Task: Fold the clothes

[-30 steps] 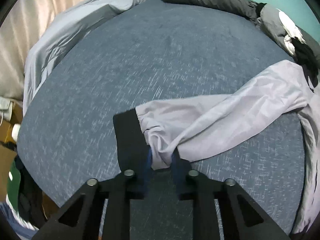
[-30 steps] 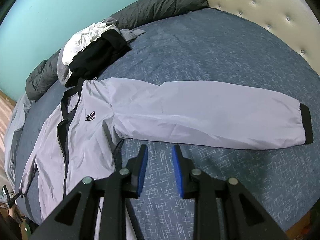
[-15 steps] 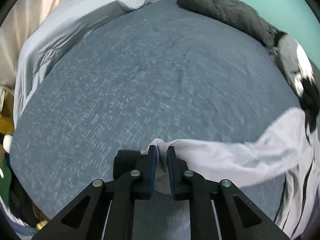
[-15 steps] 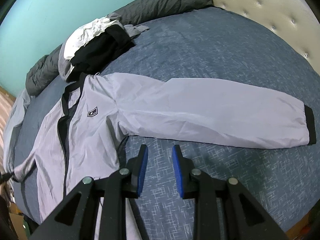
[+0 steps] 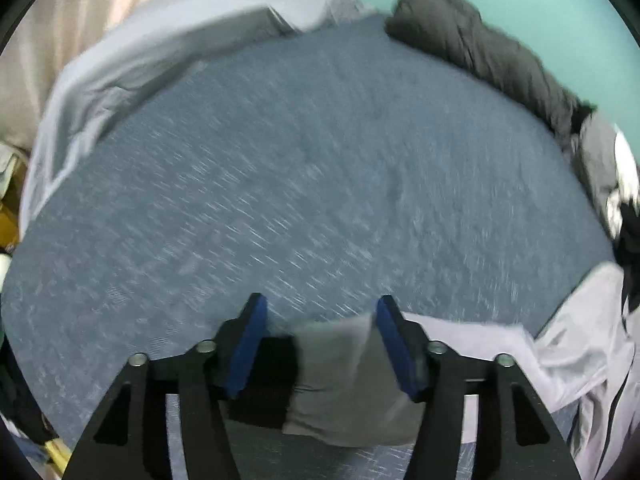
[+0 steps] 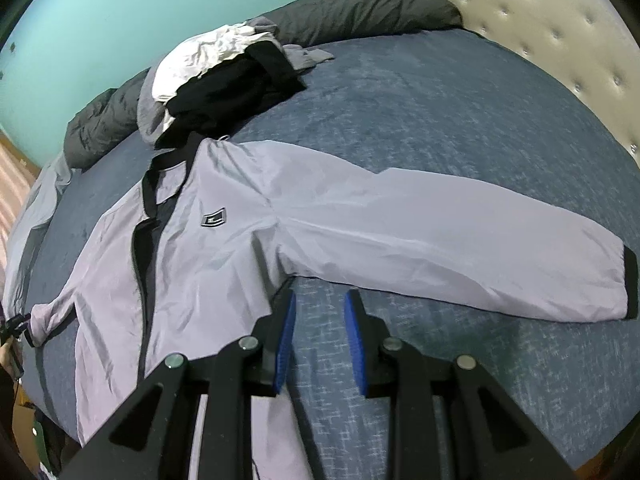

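A lilac-grey jacket (image 6: 224, 264) with black zip and collar lies face up on the blue bed cover (image 6: 440, 120). One sleeve (image 6: 460, 256) stretches right and ends in a black cuff (image 6: 630, 284). My right gripper (image 6: 320, 336) hovers open over the cover just below that armpit, holding nothing. The other sleeve end (image 5: 344, 372), with its black cuff (image 5: 272, 376), lies loose between the spread fingers of my left gripper (image 5: 320, 308), which is open. The left wrist view is motion-blurred.
A pile of black and white clothes (image 6: 224, 76) sits by the jacket collar, backed by a dark grey duvet (image 6: 360, 12). A tufted beige headboard (image 6: 540, 20) is at the right. A pale sheet (image 5: 120, 72) drapes the far left bed edge.
Over the last second my left gripper shut on the sleeve end by the cuff, then opened wide and let it go. The right gripper stayed open and barely shifted.
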A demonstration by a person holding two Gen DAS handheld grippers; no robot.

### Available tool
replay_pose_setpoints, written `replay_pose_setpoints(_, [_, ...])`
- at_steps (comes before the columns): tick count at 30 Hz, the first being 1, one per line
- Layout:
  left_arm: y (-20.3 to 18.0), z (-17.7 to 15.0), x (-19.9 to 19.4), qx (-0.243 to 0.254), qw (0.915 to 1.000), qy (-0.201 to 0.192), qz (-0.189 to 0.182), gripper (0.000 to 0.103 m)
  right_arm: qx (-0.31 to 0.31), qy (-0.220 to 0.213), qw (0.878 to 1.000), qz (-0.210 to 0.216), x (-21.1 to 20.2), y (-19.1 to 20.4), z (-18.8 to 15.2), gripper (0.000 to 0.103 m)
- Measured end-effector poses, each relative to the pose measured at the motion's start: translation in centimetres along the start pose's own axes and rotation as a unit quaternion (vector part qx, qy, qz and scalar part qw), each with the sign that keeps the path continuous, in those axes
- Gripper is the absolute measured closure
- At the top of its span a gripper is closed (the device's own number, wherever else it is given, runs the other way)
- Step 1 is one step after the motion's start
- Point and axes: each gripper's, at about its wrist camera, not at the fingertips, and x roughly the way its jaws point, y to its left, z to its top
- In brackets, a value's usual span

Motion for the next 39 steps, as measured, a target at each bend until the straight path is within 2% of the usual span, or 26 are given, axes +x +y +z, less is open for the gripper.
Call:
replay_pose_setpoints(2, [1.4, -0.1, -1.5, -0.016, 0.9996, -0.022, -0.003, 0.037, -0.002, 0.001, 1.0, 0.004, 0.1, 0.4, 0.0, 0.078])
replay_pose_setpoints(4, [2.7, -0.6, -2.1, -0.023, 0.9992, -0.031, 0.004, 0.032, -0.004, 0.001, 1.0, 0.009, 0.3, 0.8, 0.0, 0.078])
replay_pose_setpoints(7, [4.0, -2.0, -2.4, -0.023, 0.9993, -0.029, 0.009, 0.031, -0.007, 0.002, 1.0, 0.015, 0.5, 1.3, -0.1, 0.078])
replay_pose_setpoints(10, [5.6, -3.5, -2.4, -0.05, 0.9983, -0.03, 0.0, 0.031, -0.009, 0.003, 1.0, 0.021, 0.6, 1.9, -0.1, 0.078])
replay_pose_setpoints(13, [6.9, -5.3, -4.0, -0.087, 0.9941, -0.055, -0.034, 0.031, -0.012, 0.003, 1.0, 0.027, 0.7, 2.3, -0.1, 0.078])
replay_pose_setpoints(15, [7.6, -6.3, -4.5, -0.092, 0.9932, -0.063, -0.034, 0.028, -0.014, -0.002, 1.0, 0.028, 0.3, 2.3, 0.1, 0.078])
replay_pose_setpoints(17, [7.9, -7.3, -4.8, -0.092, 0.9935, -0.063, -0.025, 0.028, -0.01, -0.003, 1.0, 0.027, 0.3, 2.1, 0.3, 0.078])
replay_pose_setpoints(19, [8.5, -8.1, -5.2, -0.1, 0.9923, -0.066, -0.031, 0.028, -0.004, -0.003, 1.0, 0.026, 0.3, 1.9, 0.3, 0.078])
replay_pose_setpoints(29, [7.7, -9.7, -4.7, -0.07, 0.9953, -0.047, -0.048, 0.028, -0.004, 0.0, 0.999, 0.038, 0.3, 2.7, -0.2, 0.078])
replay_pose_setpoints(37, [5.7, -8.3, -1.8, -0.047, 0.9966, -0.027, -0.061, 0.028, -0.007, -0.001, 0.999, 0.033, 0.0, 2.8, -0.1, 0.078])
replay_pose_setpoints(38, [5.6, -8.0, -1.6, -0.043, 0.9966, -0.027, -0.064, 0.031, -0.008, 0.0, 1.0, 0.031, 0.1, 2.7, -0.1, 0.078])
replay_pose_setpoints(39, [5.4, -7.7, -1.3, -0.04, 0.9966, -0.027, -0.067, 0.038, -0.008, 0.001, 1.0, 0.028, 0.1, 2.6, -0.2, 0.078])
